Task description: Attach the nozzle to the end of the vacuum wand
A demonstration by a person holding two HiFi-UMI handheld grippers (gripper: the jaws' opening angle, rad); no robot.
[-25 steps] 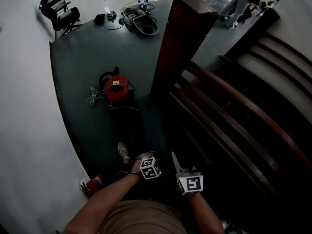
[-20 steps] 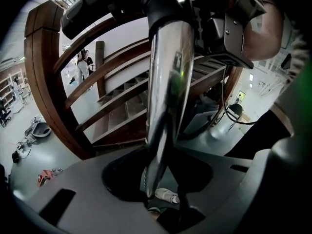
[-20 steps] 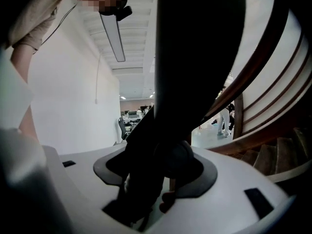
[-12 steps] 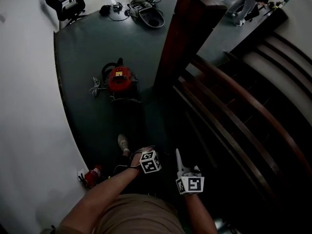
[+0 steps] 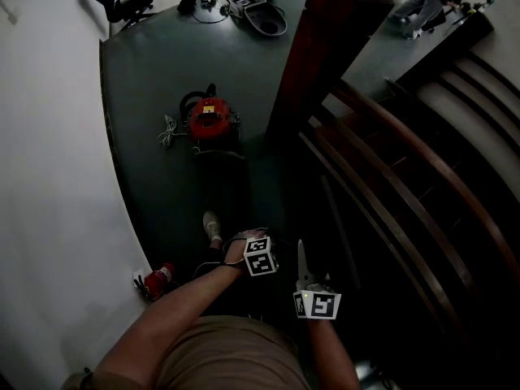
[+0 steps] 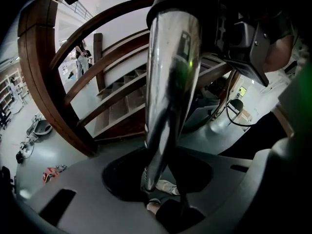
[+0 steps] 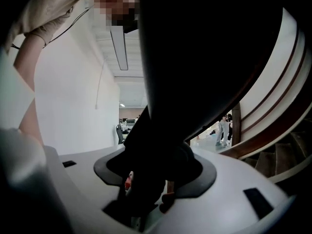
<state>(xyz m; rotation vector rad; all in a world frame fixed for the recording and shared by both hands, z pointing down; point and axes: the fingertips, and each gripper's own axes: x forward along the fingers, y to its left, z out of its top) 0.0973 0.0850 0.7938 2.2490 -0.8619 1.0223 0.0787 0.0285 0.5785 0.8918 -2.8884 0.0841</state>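
Note:
In the left gripper view a shiny chrome vacuum wand [image 6: 170, 72] runs down between the jaws of my left gripper [image 6: 156, 179], which is shut on it. In the right gripper view a black nozzle [image 7: 195, 72] fills the middle and sits between the jaws of my right gripper [image 7: 146, 189], which have just been closing on it. From the head view, the left gripper [image 5: 248, 242] and the right gripper [image 5: 302, 258] are side by side in front of my body. The wand and nozzle are lost in the dark there. The red vacuum cleaner [image 5: 213, 120] stands on the dark floor ahead.
A thick wooden newel post [image 5: 313, 47] and curved stair rails [image 5: 406, 177] rise to the right. A white wall [image 5: 57, 177] borders the left, with a small red object [image 5: 156, 281] at its foot. My shoe [image 5: 212, 226] shows below the vacuum. Equipment [image 5: 260, 10] lies at the far end.
The head view has tipped, so the vacuum and floor sit lower in the picture. The right gripper's pale jaw has turned from leaning left to nearly upright. The left gripper's cube shifted slightly right.

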